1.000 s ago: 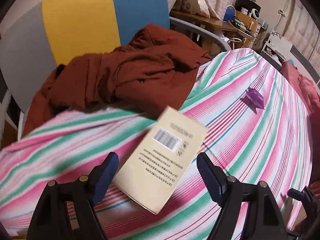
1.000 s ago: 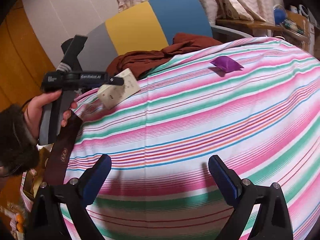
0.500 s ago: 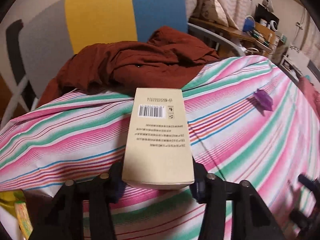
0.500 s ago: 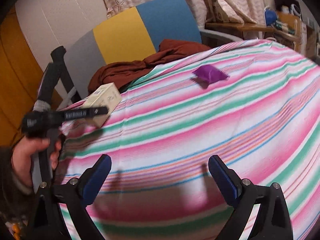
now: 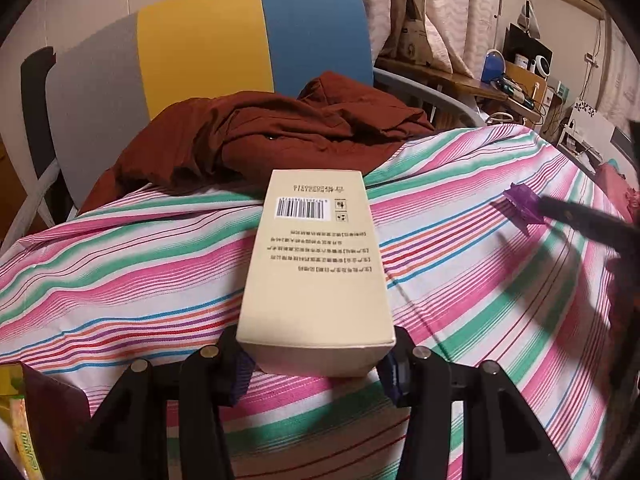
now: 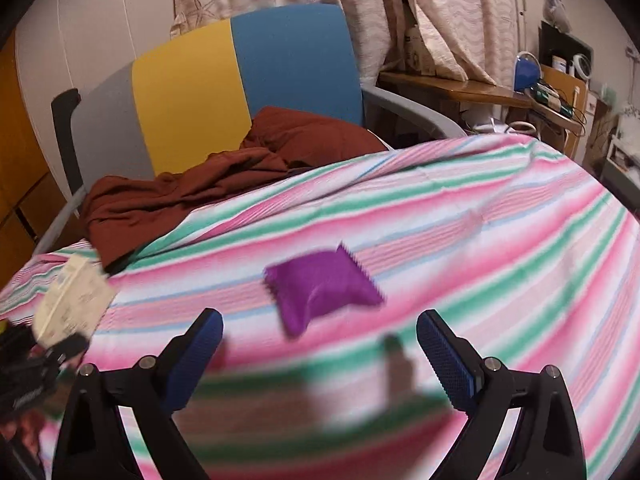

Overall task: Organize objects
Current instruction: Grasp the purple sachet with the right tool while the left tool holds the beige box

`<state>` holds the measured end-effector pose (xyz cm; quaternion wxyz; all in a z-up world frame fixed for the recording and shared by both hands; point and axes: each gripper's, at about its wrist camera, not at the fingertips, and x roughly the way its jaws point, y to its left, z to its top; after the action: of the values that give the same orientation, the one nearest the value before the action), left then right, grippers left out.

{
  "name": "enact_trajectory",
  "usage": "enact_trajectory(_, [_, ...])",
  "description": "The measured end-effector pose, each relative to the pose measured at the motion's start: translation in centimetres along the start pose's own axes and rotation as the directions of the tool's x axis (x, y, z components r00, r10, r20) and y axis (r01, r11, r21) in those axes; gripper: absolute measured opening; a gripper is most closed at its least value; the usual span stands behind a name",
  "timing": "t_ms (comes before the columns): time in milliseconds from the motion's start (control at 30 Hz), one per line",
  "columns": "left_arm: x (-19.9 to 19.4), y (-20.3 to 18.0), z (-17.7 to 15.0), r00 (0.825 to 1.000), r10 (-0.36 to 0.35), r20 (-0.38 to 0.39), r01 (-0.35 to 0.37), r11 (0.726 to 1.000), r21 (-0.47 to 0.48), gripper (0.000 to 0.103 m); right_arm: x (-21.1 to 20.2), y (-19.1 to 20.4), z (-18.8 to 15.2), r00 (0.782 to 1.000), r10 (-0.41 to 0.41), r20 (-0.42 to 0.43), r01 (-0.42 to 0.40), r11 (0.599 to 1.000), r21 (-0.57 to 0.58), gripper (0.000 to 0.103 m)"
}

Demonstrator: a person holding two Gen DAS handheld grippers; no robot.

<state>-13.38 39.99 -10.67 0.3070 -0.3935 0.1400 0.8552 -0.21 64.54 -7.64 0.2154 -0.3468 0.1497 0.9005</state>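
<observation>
A beige carton with a barcode lies lengthwise on the striped cloth. My left gripper is shut on its near end, pads pressing both sides. A small purple packet lies on the cloth further right, also visible in the left wrist view as the purple packet. My right gripper hovers just short of it, open, with nothing between its fingers. The right wrist view is blurred; the carton shows at its left edge.
A red-brown garment is heaped at the far edge of the cloth, against a grey, yellow and blue chair back. A cluttered wooden desk stands at the back right. Yellow packaging shows at the lower left.
The left jaws closed onto the carton, which now lies straight between them. The right gripper swept across the cloth toward the purple packet, which is now close in front of it.
</observation>
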Motion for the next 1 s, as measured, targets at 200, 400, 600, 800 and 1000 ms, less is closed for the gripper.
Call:
enact_trajectory(200, [0.3,-0.1,-0.3,1.000,-0.001,0.007,0.001,1.000,0.001,0.051,3.7,0.6,1.4,0.996,0.018,-0.082,-0.022,0.999,-0.042,0.079])
enact_trajectory(400, [0.5,0.0,-0.4,1.000,-0.002,0.011,0.002,1.000,0.000,0.051,4.6,0.3,1.1,0.995,-0.004,-0.096,0.000,0.999,-0.033,0.066])
enact_trajectory(600, [0.6,-0.1,-0.4,1.000,0.003,0.012,-0.003,1.000,0.004,0.051,4.5,1.1,1.0,0.997,-0.033,-0.076,0.028,0.997,-0.068,0.034])
enact_trajectory(800, [0.6,-0.1,-0.4,1.000,0.002,0.016,-0.002,1.000,0.003,0.051,3.7,3.0,0.3,0.997,-0.021,-0.071,0.010,0.988,-0.154,0.030])
enact_trajectory(1000, [0.6,-0.1,-0.4,1.000,0.000,0.017,0.000,1.000,0.002,0.051,1.2,2.2,0.6,1.000,0.000,0.030,0.003,0.994,-0.108,0.092])
